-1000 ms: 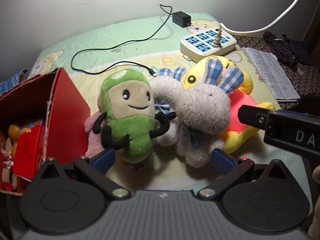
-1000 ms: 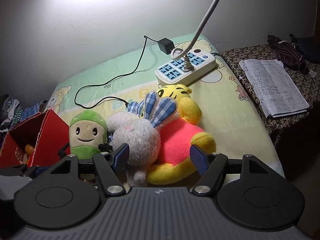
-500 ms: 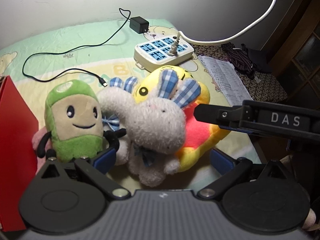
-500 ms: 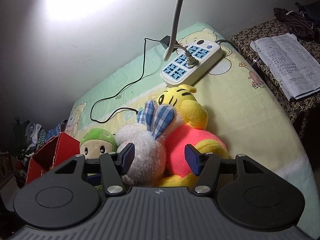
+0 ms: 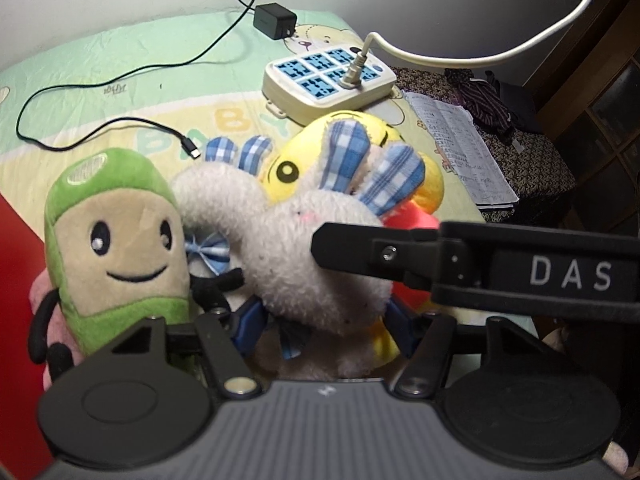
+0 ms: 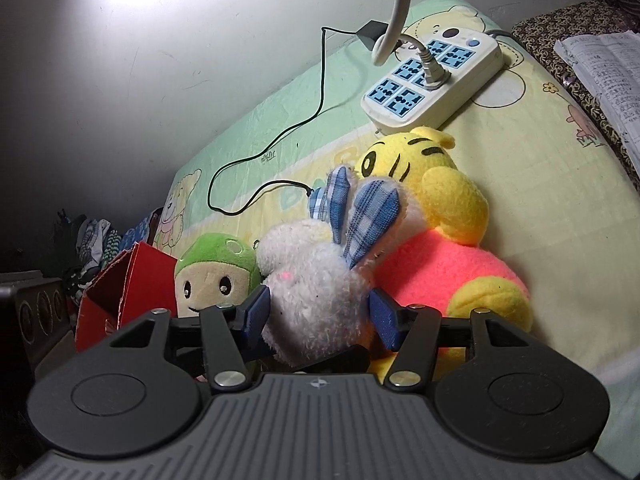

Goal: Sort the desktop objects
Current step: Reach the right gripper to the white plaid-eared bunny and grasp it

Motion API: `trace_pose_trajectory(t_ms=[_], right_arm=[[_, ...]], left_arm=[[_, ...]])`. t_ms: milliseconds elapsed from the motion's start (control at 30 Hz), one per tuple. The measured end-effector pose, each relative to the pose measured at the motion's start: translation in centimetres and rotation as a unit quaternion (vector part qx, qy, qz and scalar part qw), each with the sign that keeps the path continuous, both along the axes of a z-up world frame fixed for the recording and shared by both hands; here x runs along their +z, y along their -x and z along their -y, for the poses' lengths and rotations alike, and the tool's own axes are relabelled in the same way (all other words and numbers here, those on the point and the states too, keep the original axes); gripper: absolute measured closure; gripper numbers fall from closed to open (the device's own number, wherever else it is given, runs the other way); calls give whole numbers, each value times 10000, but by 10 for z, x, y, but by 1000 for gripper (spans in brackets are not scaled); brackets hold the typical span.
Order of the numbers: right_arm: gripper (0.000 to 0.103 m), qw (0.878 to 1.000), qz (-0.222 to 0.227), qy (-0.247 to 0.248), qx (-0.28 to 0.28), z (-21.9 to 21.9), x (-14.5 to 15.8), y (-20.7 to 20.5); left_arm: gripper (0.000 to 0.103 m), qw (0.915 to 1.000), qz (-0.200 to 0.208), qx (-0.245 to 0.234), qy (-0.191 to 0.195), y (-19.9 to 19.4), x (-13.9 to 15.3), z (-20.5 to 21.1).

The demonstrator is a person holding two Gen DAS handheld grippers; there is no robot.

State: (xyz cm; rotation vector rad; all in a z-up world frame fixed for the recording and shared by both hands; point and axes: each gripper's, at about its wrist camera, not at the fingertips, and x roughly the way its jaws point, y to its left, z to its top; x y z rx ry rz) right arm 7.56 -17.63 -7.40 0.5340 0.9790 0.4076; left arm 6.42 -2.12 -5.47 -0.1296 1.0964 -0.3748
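The right gripper [image 6: 318,316] has its two blue fingers [image 6: 256,314] set on both sides of the white plush rabbit [image 6: 316,292], and the pads touch the fur on the left and on the right. They are closed on the head of the rabbit, as far as the right wrist view shows. The left gripper [image 5: 324,320] also has its blue fingers [image 5: 248,320] standing apart around the lower part of the same rabbit [image 5: 316,264]; if they press it or only stand beside it, one cannot tell. In the left wrist view the black right gripper with the letters DAS [image 5: 480,268] reaches in from the right side over the rabbit.

The rabbit has blue checked ears [image 6: 360,216] and leans against the yellow plush tiger [image 6: 440,232] with the pink shirt, which lies behind it and to its right. On the left of the rabbit stands the green plush figure [image 5: 116,248] with a smiling face, touching the rabbit. A red box [image 6: 120,292] stands at the left edge of the bed, just beside the green figure.

All toys lie on a bed sheet [image 6: 560,184] with bear pictures, in its near part. Near the far edge, by the wall, lies a white power strip [image 5: 328,80] with a plug in it, and a black charger [image 5: 276,20] whose cable [image 5: 120,80] runs over the sheet toward the toys. Beyond the right edge lies an open notebook [image 5: 464,148] on a patterned cloth.
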Motion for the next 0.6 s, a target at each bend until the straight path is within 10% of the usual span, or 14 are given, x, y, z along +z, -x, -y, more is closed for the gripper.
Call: trace_pose_trajectory(t_ms=[600], right_arm=[[51, 9997, 204, 119, 46, 2, 13, 17]], left_arm=[[45, 9991, 299, -208, -204, 22, 17, 12]])
